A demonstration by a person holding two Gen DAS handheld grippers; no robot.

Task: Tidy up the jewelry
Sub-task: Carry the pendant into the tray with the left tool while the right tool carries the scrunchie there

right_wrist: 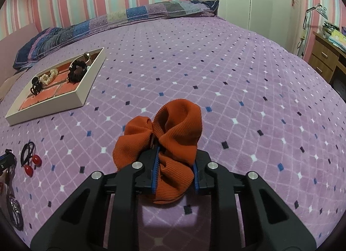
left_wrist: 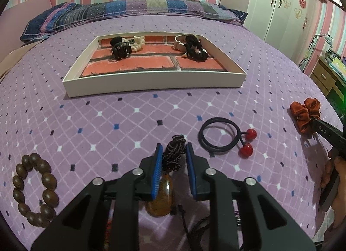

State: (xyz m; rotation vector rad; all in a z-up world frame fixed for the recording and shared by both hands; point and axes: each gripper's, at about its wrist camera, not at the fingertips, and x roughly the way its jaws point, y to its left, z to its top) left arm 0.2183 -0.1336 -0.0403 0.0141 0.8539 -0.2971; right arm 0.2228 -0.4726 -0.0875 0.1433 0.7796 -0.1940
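Pickup step: left tongs (left_wrist: 172, 153) pinch cord (left_wrist: 174, 153), right tongs (right_wrist: 176, 162) pinch scrunchie (right_wrist: 166, 138), both short of tray (left_wrist: 151, 80). Next: lift, carry into tray.

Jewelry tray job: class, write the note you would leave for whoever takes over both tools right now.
Left tool: jaws astride the braided cord of the amber pendant necklace, which lies on the bedspread.
Right tool: shut on the orange scrunchie, resting on the bed.
Done: black claw clip, cream scrunchie, black scrunchie and a white piece lie in the white tray.
Left: necklace, orange scrunchie, black hair tie with red beads, wooden bead bracelet go in the tray.
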